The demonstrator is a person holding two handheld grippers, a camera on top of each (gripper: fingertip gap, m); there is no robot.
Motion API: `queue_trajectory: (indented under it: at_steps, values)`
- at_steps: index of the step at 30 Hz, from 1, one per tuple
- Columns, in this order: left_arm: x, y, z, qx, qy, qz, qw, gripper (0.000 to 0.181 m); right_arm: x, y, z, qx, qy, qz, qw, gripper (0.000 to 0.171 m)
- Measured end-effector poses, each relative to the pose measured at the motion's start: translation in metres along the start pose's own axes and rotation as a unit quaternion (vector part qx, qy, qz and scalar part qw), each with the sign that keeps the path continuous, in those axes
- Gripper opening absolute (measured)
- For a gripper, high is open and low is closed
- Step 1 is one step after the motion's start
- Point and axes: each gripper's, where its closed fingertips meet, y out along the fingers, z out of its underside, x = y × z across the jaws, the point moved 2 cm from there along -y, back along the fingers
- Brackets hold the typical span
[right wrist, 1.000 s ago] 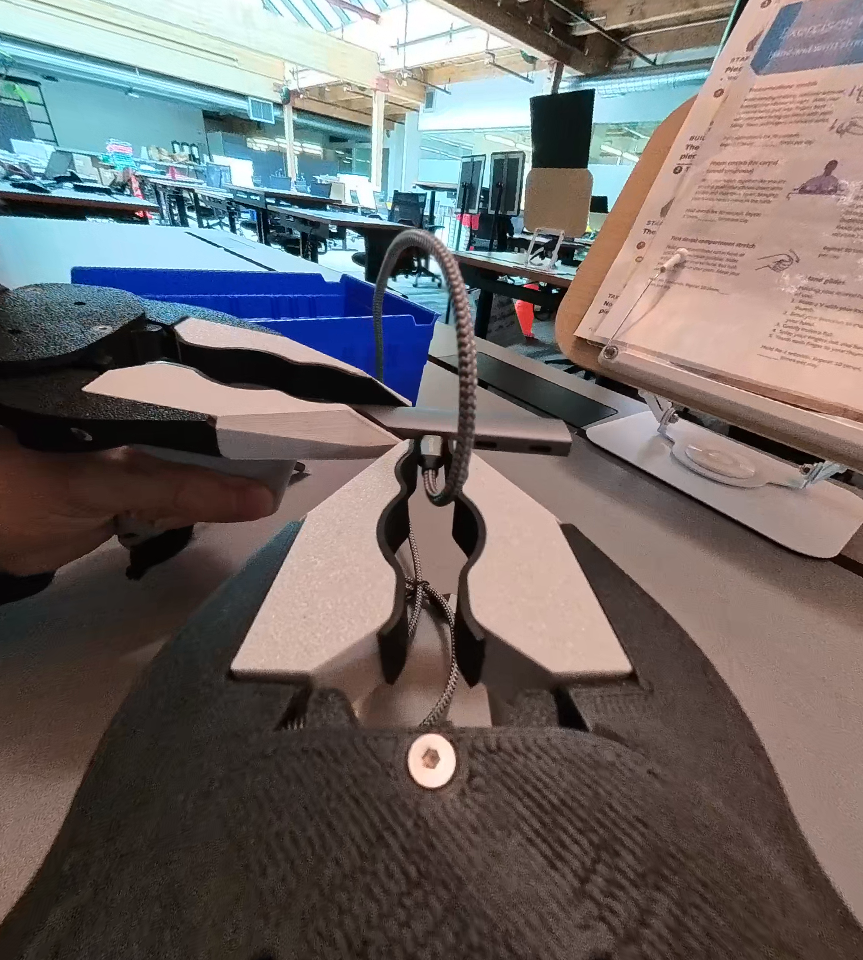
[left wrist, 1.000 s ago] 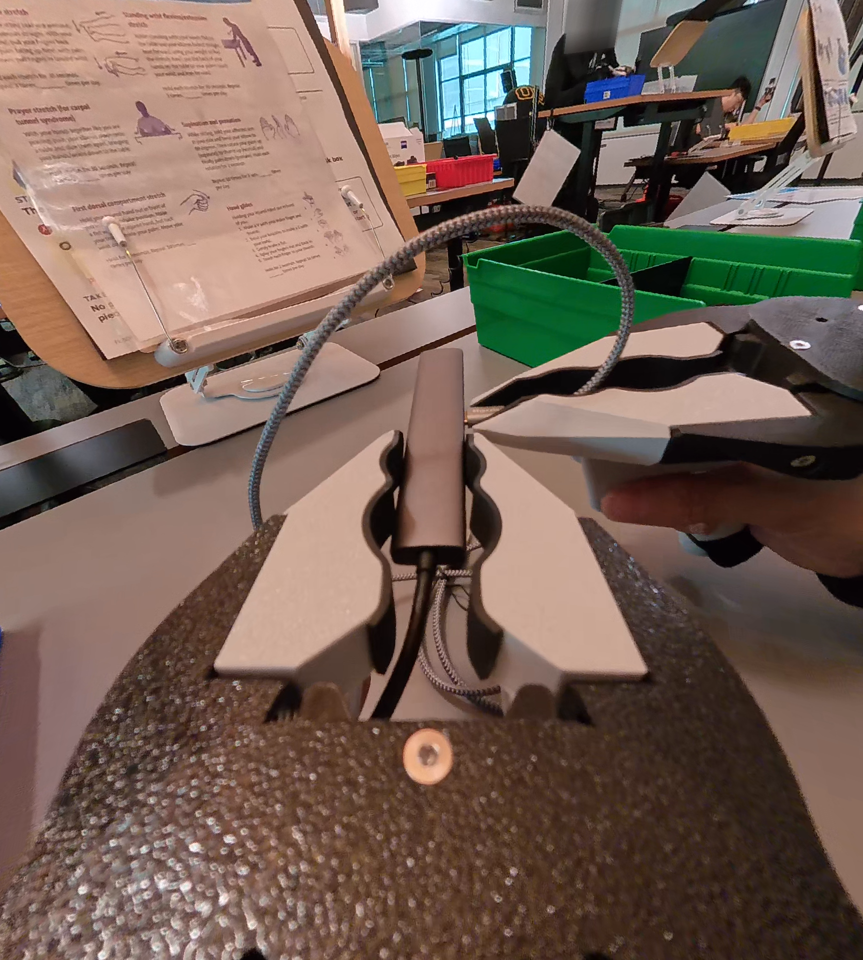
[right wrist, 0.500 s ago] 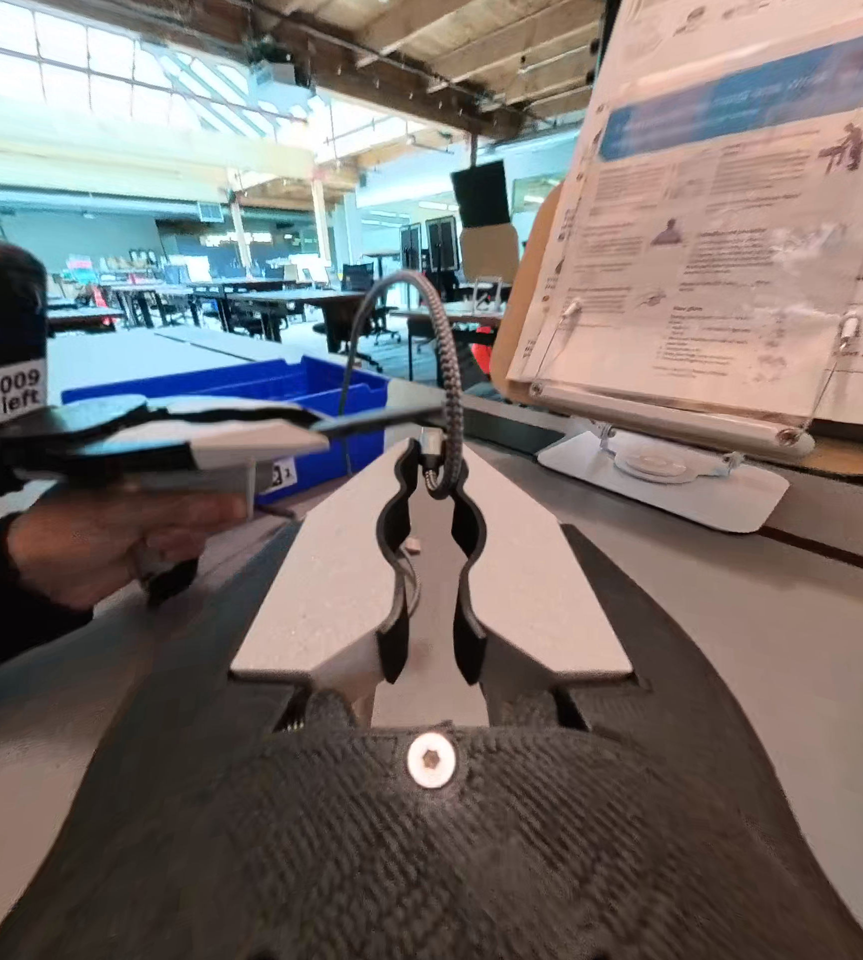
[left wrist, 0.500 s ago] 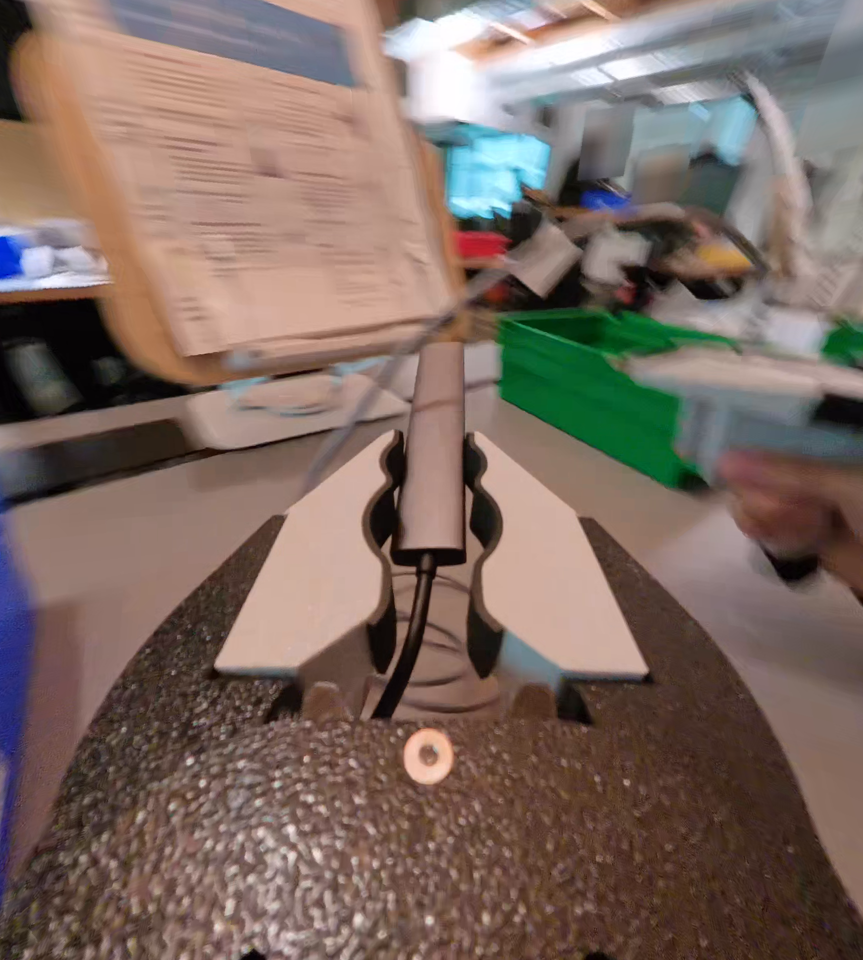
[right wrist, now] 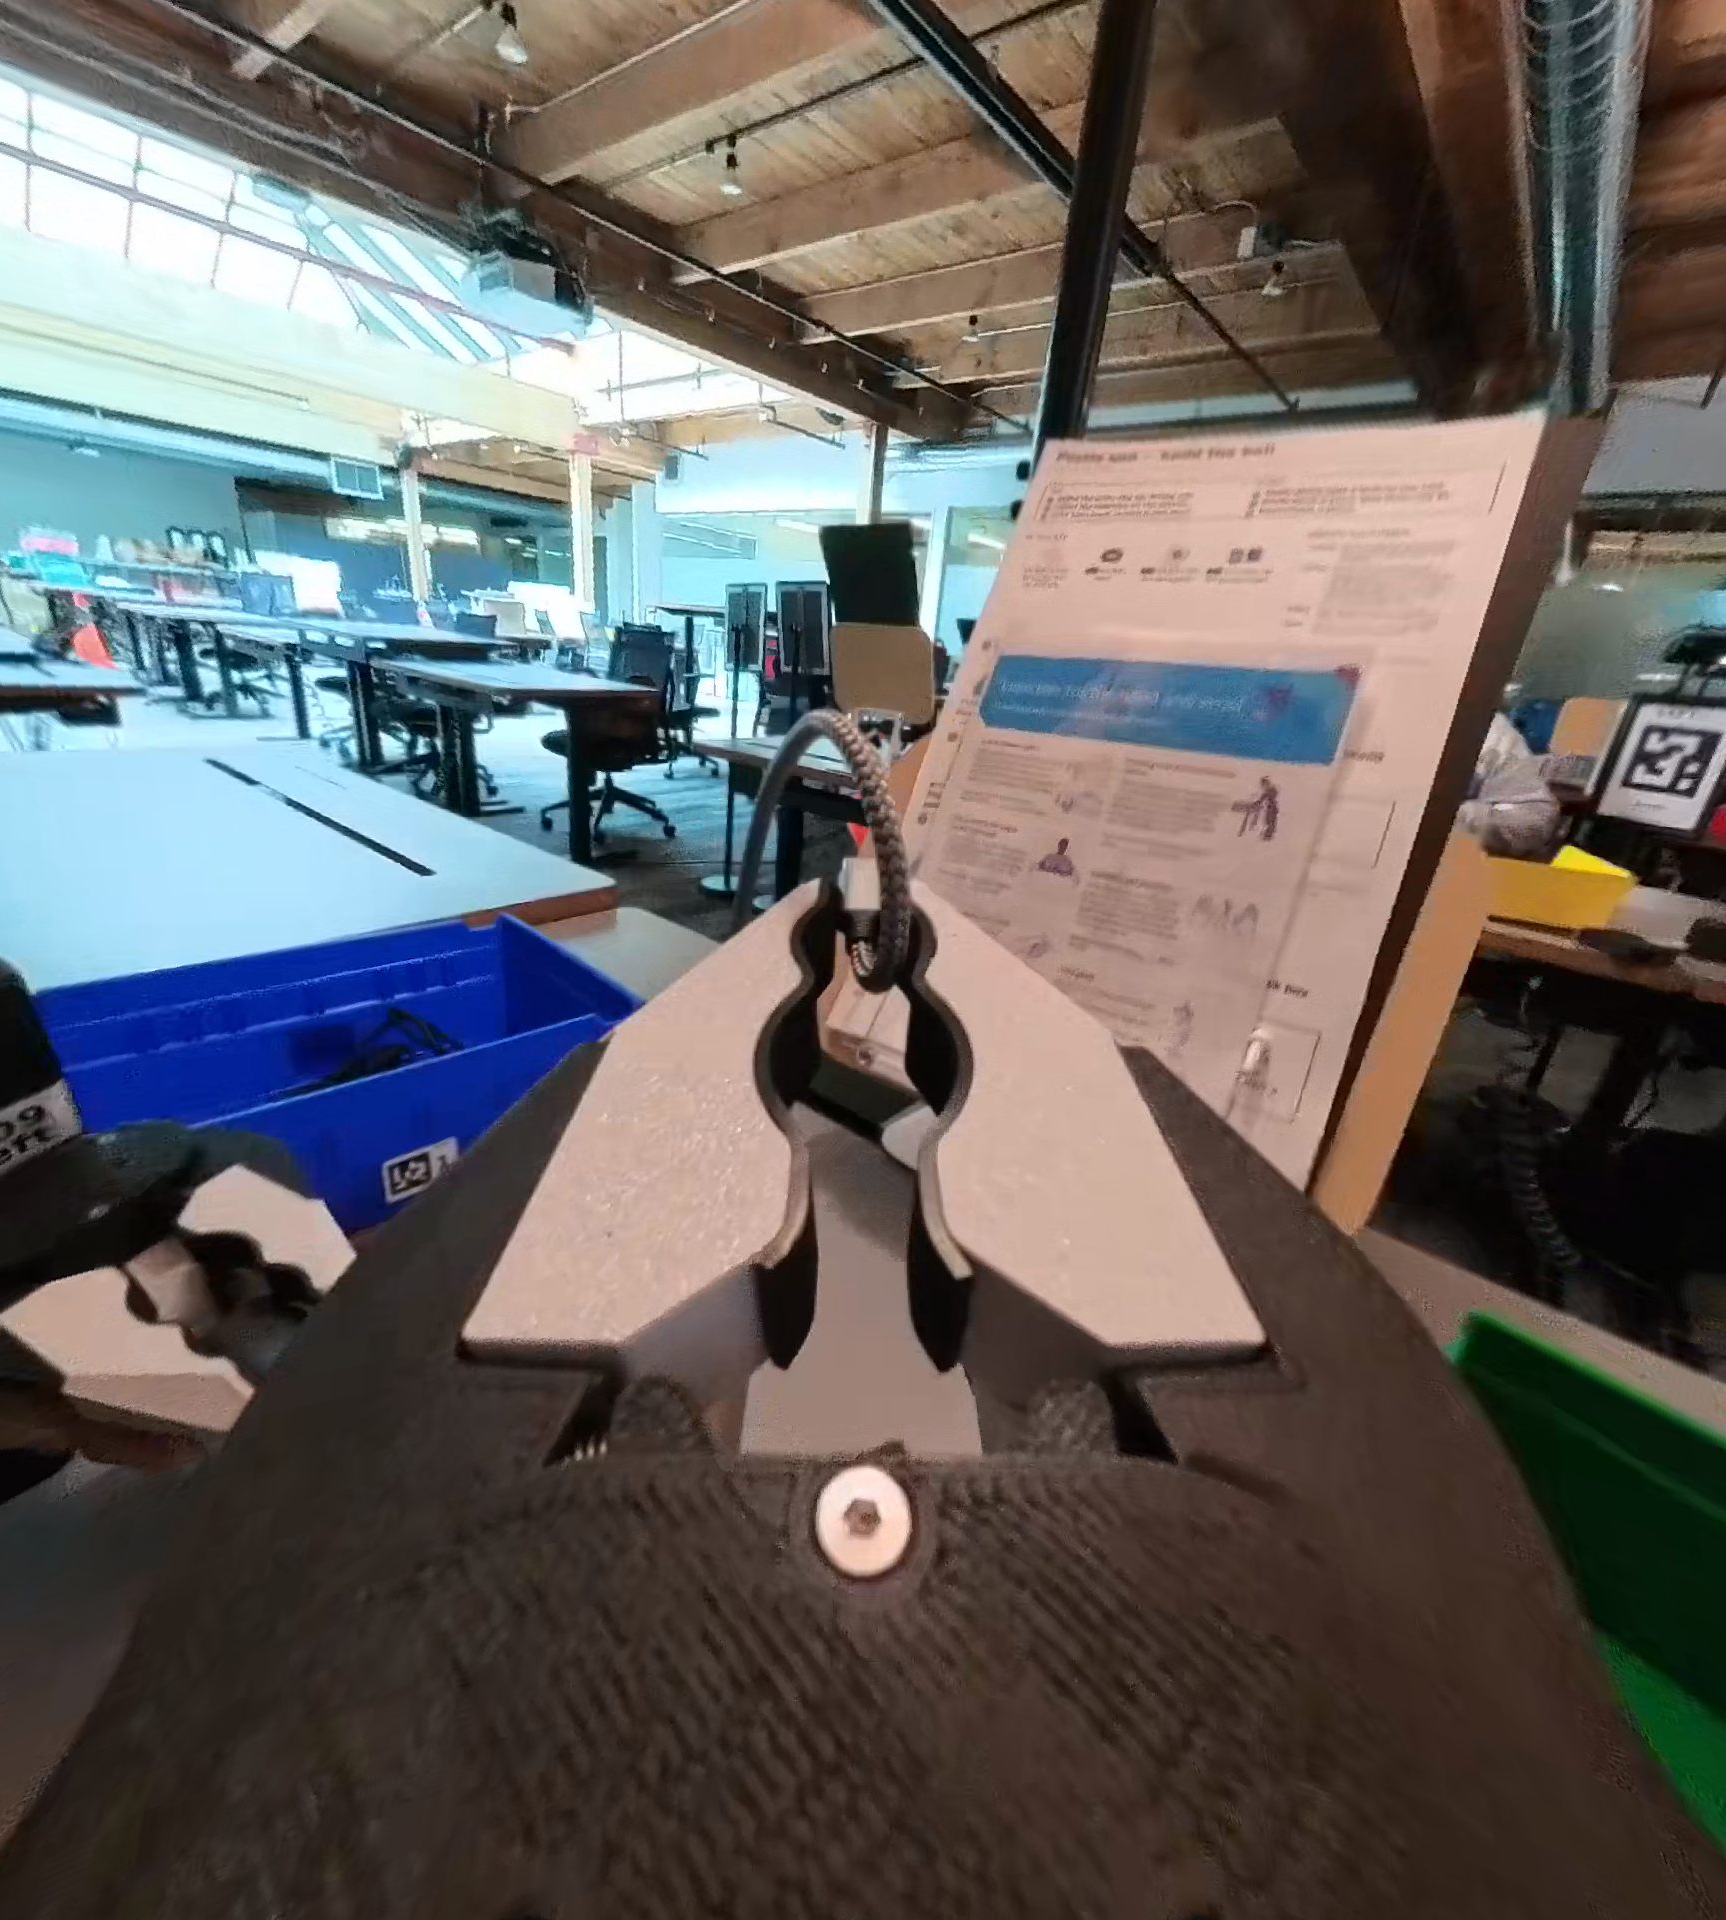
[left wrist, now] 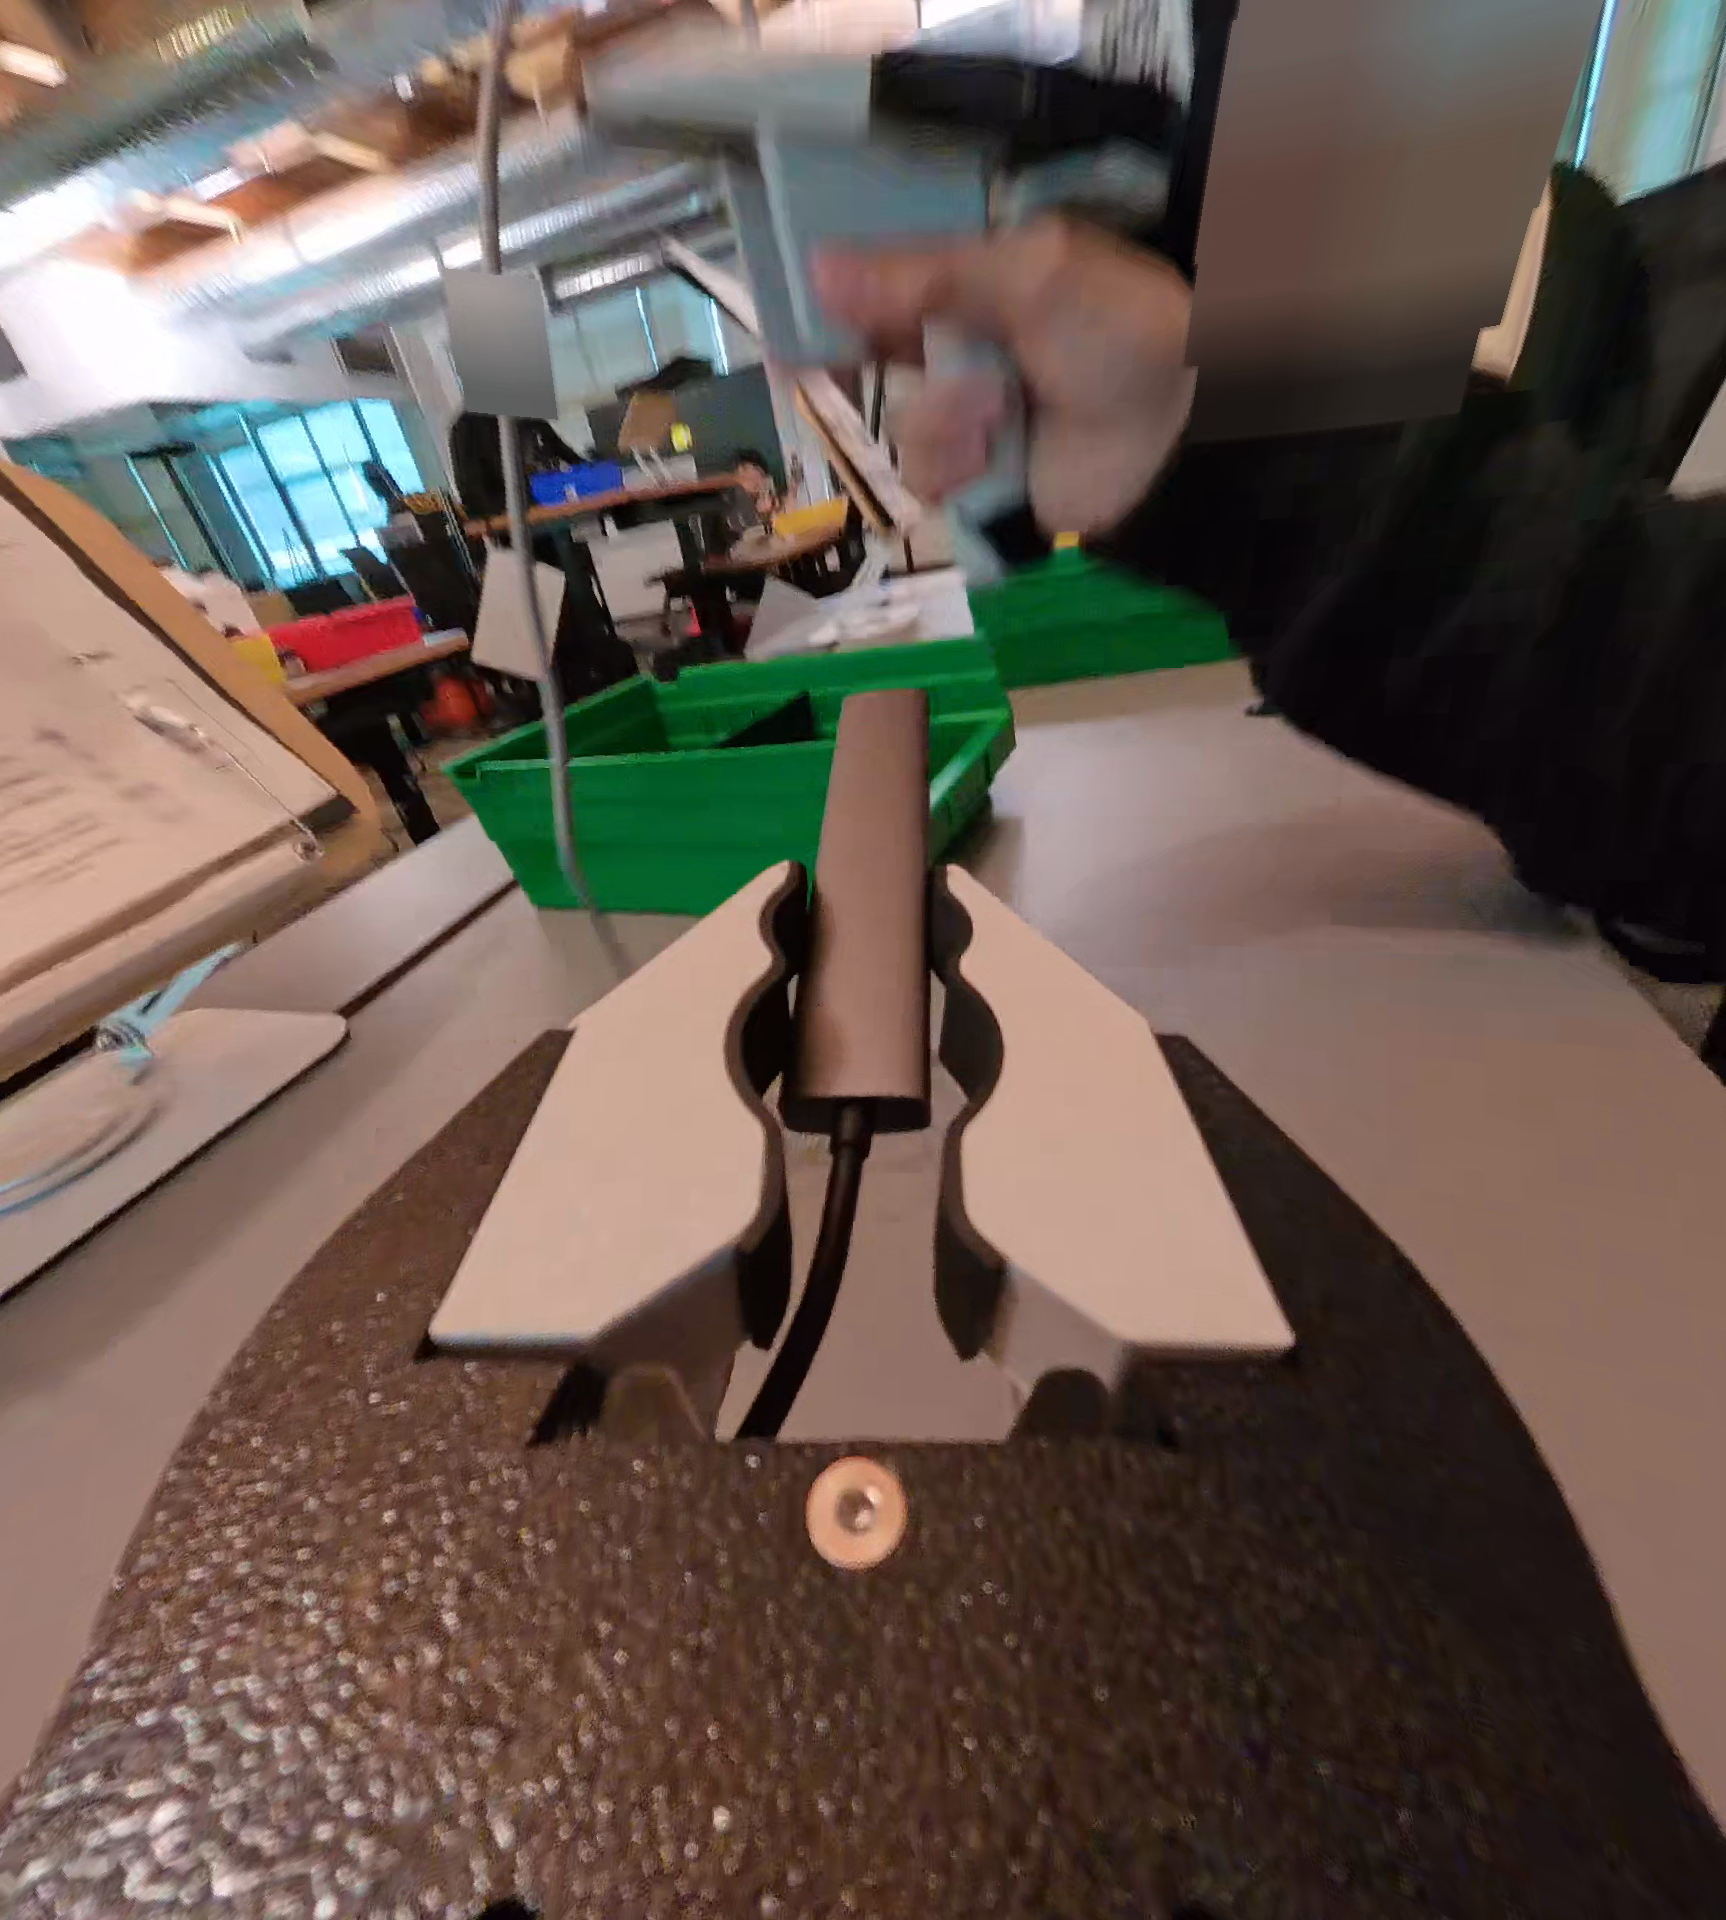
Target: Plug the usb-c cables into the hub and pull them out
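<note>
the usb hub, a slim dark grey metal bar with a smooth matt finish and rounded edges, is gripped between the fingers of the left gripper, which is clamped on its near end. its long axis runs straight ahead along the fingers, pointing away from the camera and tilting slightly upward, above the grey tabletop. a smooth black round cord leaves the hub's near end and drops between the scalloped black inner faces of the pale grey, flat-topped fingers.

the usb-c cable, sheathed in a grey and black woven braid, is pinched near its silver metal plug at the tips of the right gripper, which is closed on it; the plug points upward and forward, and the cable arches in a tight loop above the tips. in the left wrist view the right gripper is seen blurred, high above the hub, with the cable hanging down from it as a thin grey line, apart from the hub.

beyond the hub a green plastic bin with a divider stands on the table. a blue plastic bin lies to the left in the right wrist view, and a tilted wooden board holding a printed sheet stands just ahead.
</note>
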Motion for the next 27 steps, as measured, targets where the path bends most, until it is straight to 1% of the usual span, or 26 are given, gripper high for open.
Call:
queue_trajectory:
  at_steps: [1,2,3,6,8,11,14,16,19,24,26,27]
  values:
    - [0.0,0.003,0.004,0.01,-0.006,-0.003,1.0,0.021,-0.006,0.001,-0.018,-0.002,-0.012,0.001,1.0,0.009]
    - [-0.004,0.007,0.007,0.014,-0.009,0.01,1.0,0.021,-0.01,0.0,-0.035,-0.003,-0.012,-0.007,1.0,0.009]
    - [-0.01,0.01,0.009,0.017,-0.012,0.027,0.999,0.021,-0.013,-0.002,-0.054,-0.003,-0.004,-0.016,1.0,0.009]
    - [-0.015,0.015,0.013,0.032,-0.012,0.038,0.999,0.021,-0.027,-0.014,-0.108,-0.035,0.022,-0.018,0.999,0.009]
    - [-0.016,0.016,0.014,0.032,-0.023,0.043,0.998,0.021,-0.044,-0.023,-0.14,-0.052,0.046,-0.004,0.998,0.009]
    - [-0.017,0.016,0.013,0.026,-0.032,0.048,0.998,0.021,-0.087,-0.038,-0.173,-0.051,0.031,0.059,0.996,0.009]
    - [-0.017,0.016,0.012,0.024,-0.037,0.051,0.998,0.021,-0.138,-0.05,-0.186,-0.033,0.002,0.127,0.991,0.008]
    - [-0.017,0.016,0.012,0.025,-0.04,0.052,0.998,0.021,-0.168,-0.057,-0.181,-0.003,-0.027,0.165,0.986,0.008]
    - [-0.018,0.016,0.012,0.022,-0.044,0.054,0.997,0.021,-0.191,-0.061,-0.157,0.03,-0.04,0.184,0.982,0.009]
    - [-0.019,0.017,0.014,0.028,-0.048,0.059,0.997,0.021,-0.202,-0.062,-0.091,0.14,-0.052,0.193,0.97,0.009]
    - [-0.019,0.018,0.016,0.031,-0.051,0.058,0.996,0.021,-0.199,-0.062,-0.059,0.195,-0.058,0.183,0.962,0.009]
    - [-0.019,0.018,0.016,0.032,-0.053,0.06,0.996,0.021,-0.195,-0.061,-0.039,0.228,-0.059,0.165,0.958,0.008]
